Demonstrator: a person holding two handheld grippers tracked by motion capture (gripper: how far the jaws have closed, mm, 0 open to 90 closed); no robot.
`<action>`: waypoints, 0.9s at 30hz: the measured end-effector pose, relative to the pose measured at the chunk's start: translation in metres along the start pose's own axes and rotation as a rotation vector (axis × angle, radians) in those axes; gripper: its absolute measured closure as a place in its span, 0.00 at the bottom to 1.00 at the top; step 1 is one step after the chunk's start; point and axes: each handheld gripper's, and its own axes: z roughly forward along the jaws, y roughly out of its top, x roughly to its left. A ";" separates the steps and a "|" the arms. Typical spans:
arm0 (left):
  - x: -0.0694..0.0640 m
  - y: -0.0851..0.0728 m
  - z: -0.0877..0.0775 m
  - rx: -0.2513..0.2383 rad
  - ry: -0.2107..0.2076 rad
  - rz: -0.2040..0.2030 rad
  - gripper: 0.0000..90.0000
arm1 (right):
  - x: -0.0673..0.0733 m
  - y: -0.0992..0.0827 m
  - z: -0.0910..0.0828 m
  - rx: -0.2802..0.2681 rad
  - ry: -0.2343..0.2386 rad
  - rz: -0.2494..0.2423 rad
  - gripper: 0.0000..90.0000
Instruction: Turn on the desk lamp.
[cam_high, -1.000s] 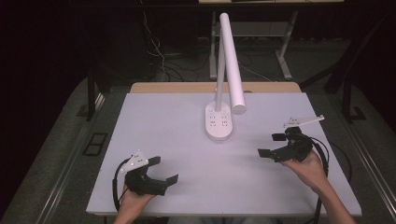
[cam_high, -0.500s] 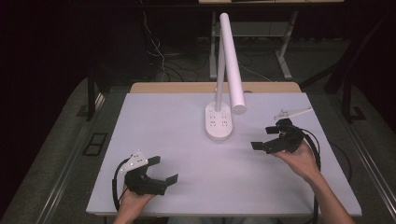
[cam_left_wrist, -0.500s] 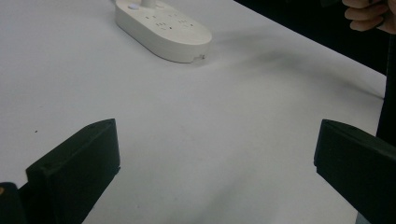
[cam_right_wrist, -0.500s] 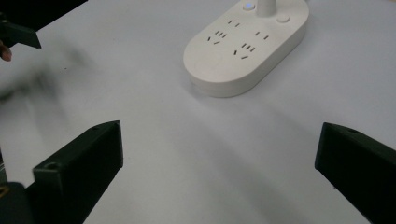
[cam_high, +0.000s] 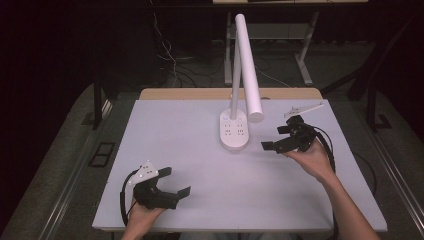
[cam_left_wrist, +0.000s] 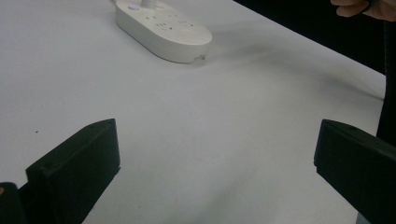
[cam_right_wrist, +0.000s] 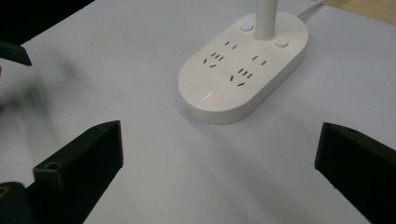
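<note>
— Nearest first: what is recorded at the table's front edge?

— At the front left, the left gripper (cam_high: 177, 182) is held low over the table (cam_high: 175, 130), a flat, matt, pale surface with square corners. Its blocky black jaws are spread wide with nothing between them; a grey three-cornered plate is carried on top and a black cable is looped beside it.

— And farther in?

— To the right, the right gripper (cam_high: 276, 137) is seen, jaws likewise parted and empty, pointed at the lamp base (cam_high: 235, 133) and just beside it, not touching.

— Is the base described?

— A smooth, glossy white plastic oval (cam_right_wrist: 243, 70) with rounded edges is noted near the table's middle, well apart from the left gripper. Socket slots are cut into its top, and two round buttons are set either side of the stem (cam_high: 235, 92), a slim white tube standing upright. A thicker white cylindrical lamp head (cam_high: 248, 65) is slanted down from the stem's top.

— Beyond that?

— A tan wooden strip (cam_high: 200, 93) is visible along the far edge.
</note>
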 end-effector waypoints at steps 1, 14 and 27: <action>0.000 0.000 0.000 0.000 0.000 0.000 0.00 | -0.001 0.002 0.001 -0.001 -0.001 -0.002 0.01; 0.001 0.000 -0.001 -0.002 0.003 -0.006 0.00 | -0.014 0.022 0.010 0.012 -0.020 0.008 0.01; 0.002 0.000 -0.001 -0.002 0.002 -0.004 0.00 | -0.031 0.041 0.028 0.009 -0.025 0.024 0.01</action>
